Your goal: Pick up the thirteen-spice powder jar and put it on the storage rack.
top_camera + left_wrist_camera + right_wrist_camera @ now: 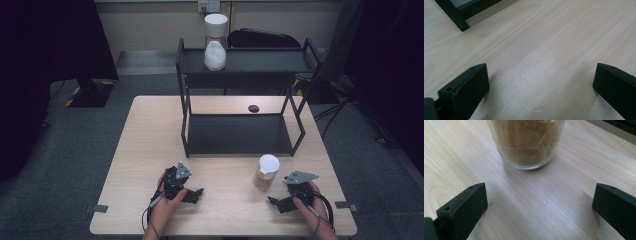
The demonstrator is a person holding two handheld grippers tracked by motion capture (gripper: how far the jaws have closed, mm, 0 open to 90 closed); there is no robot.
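1. On the near right of the table, a glass jar stands upright, long axis vertical, white lid up. It sits just in front of the black shelf rack, near that rack's right front leg.
2. Jar contents: tan, granular fill, seen through the clear wall in the right gripper view. No label or writing is legible on it.
3. Right gripper: held low over the table, just right of and nearer than the jar, jaws spread wide and empty. In its own view the jar stands straight ahead, between the jaw lines but beyond the tips, not touching.
4. Left gripper: held low at near centre-left, well apart from the jar, jaws wide apart over bare wood.
5. Both hands grip from below, forearms entering at the near edge.
6. A second white-lidded jar stands on the rack's top shelf.
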